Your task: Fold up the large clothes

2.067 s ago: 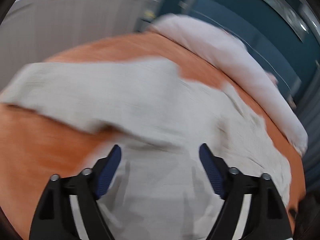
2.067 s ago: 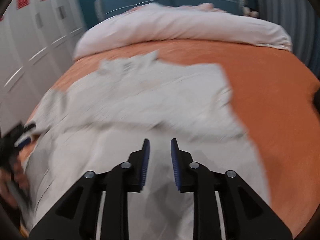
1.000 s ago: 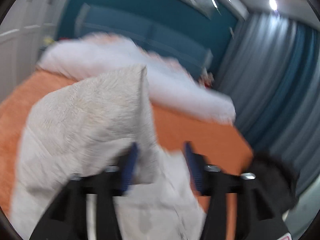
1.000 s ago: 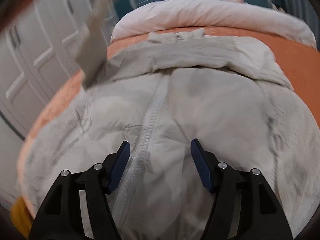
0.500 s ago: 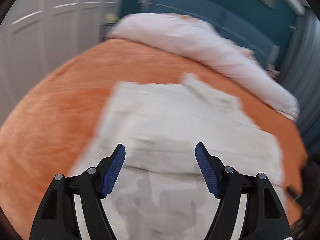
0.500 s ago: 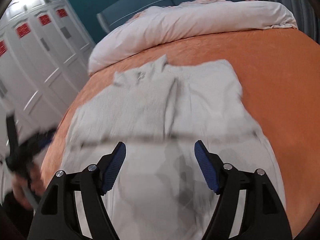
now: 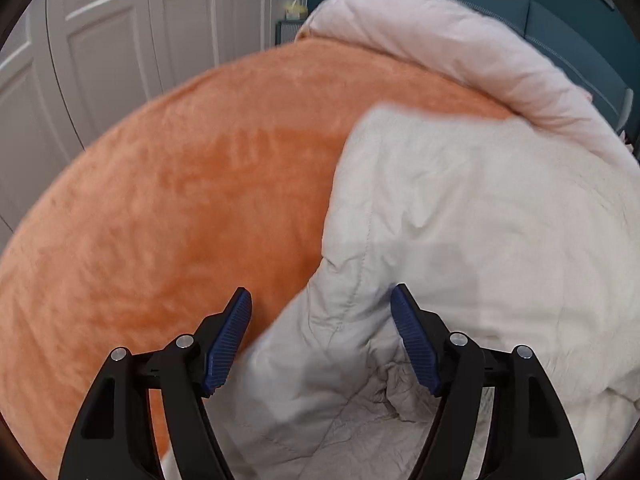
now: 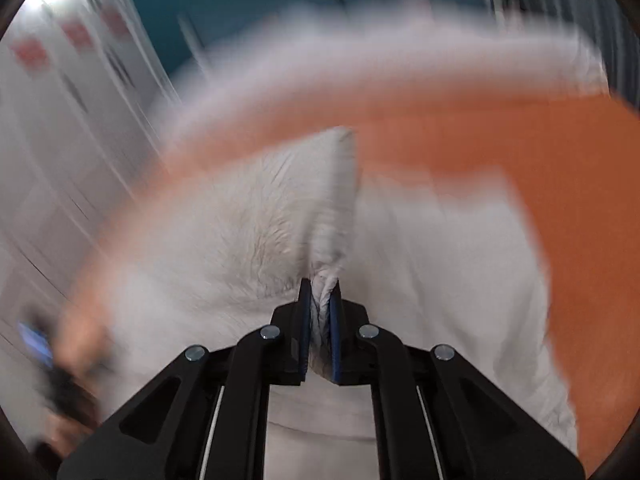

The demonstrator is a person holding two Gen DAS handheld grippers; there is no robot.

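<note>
Item: jacket (image 7: 460, 216), off-white, padded, with stitched seams. It lies on the orange bedspread (image 7: 168, 208), covering the right part of the left wrist view and the middle of the right wrist view. Its far edge comes close to the pale duvet (image 7: 460, 52) rolled along the head of the bed; whether the two touch cannot be told.

Left gripper (image 7: 320, 336): jaws spread wide, holding nothing. It hangs over the near left edge of the jacket. The left blue pad sits above bare bedspread, just beside the jacket's edge; the right pad is over the cloth. A rumpled fold of the jacket lies between and below the fingers. Contact between pads and cloth cannot be judged.

Right gripper (image 8: 320, 320): jaws pressed nearly together on a bunched pleat of the jacket (image 8: 280, 216). From the pinch a flap of cloth rises ahead of the fingers to a pointed corner, standing up from the rest of the garment, which spreads flat to the right and below. This view is heavily blurred.

Surroundings: white panelled wardrobe doors (image 7: 120, 40) to the left of the bed; a teal wall (image 7: 560, 12) behind the duvet. At the lower left edge of the right wrist view, a blurred hand with a dark object, likely the other gripper; detail not readable.
</note>
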